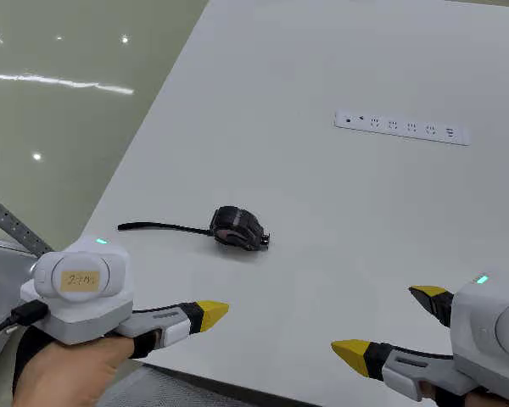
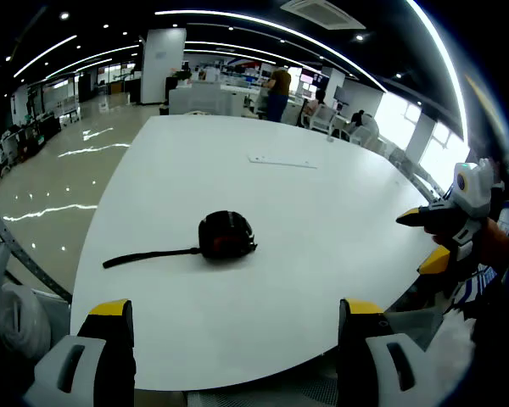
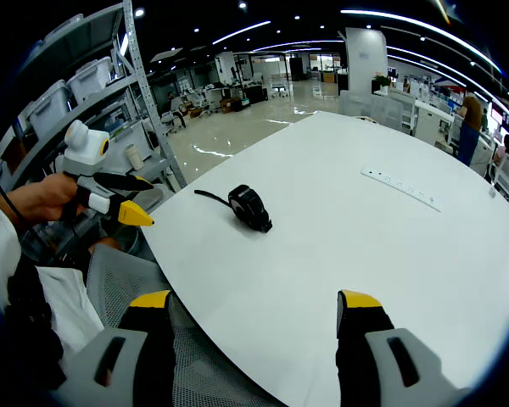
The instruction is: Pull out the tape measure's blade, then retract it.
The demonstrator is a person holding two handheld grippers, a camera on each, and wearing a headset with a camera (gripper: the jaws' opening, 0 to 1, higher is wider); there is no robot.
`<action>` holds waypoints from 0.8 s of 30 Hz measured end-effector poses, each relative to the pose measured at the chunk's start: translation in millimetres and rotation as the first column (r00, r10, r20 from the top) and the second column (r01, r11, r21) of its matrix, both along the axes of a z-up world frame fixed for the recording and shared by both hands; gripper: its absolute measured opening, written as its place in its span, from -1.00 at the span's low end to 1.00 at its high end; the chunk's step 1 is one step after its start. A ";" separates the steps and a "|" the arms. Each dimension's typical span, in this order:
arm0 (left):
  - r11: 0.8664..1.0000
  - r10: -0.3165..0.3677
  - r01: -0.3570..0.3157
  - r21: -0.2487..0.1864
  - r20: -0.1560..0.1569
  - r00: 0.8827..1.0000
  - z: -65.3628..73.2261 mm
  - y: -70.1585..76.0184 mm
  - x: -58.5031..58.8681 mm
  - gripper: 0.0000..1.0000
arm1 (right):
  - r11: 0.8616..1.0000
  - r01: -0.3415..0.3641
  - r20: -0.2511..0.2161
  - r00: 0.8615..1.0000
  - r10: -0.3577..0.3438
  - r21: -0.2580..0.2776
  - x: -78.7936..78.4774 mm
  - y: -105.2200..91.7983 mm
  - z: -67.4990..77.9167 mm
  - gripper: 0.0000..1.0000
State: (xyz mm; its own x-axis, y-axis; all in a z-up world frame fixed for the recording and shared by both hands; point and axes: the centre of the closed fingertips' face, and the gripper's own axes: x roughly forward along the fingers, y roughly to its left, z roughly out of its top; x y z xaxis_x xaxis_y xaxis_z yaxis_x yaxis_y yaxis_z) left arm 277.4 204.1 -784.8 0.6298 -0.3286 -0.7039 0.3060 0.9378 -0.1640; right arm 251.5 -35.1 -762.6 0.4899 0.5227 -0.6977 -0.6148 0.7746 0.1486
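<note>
Left gripper [image 2: 236, 312]: jaws released, empty, at the near edge of the counter [image 1: 322, 195].
Tape measure [image 1: 236, 226]: lying on the counter, well apart from both grippers, black strap [image 1: 157, 226] trailing left.
Right gripper [image 1: 390, 322]: jaws released, empty.

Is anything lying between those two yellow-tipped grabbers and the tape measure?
Nothing visible does. Bare white table lies between the tape measure and both the left gripper and the right gripper. The power strip sits farther back, beyond it.
</note>
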 end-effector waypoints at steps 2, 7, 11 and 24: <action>1.000 -0.002 0.002 0.000 -0.003 1.000 -1.0 -0.1 -0.3 0.94 | 1.000 0.001 0.000 1.000 -0.001 -0.001 0.5 0.0 -1.1 0.60; 1.000 -0.005 0.005 0.004 -0.002 1.000 -3.2 0.3 2.3 0.94 | 1.000 0.001 0.002 1.000 -0.001 -0.002 2.2 1.6 -3.8 0.60; 1.000 -0.006 0.006 0.005 0.001 1.000 -4.2 -0.3 5.4 0.94 | 1.000 0.000 0.002 1.000 0.000 -0.003 4.3 2.2 -5.9 0.60; 1.000 -0.013 0.013 0.004 -0.005 1.000 -12.4 -2.1 12.3 0.92 | 1.000 -0.025 0.006 1.000 0.025 -0.017 12.7 8.3 -12.9 0.58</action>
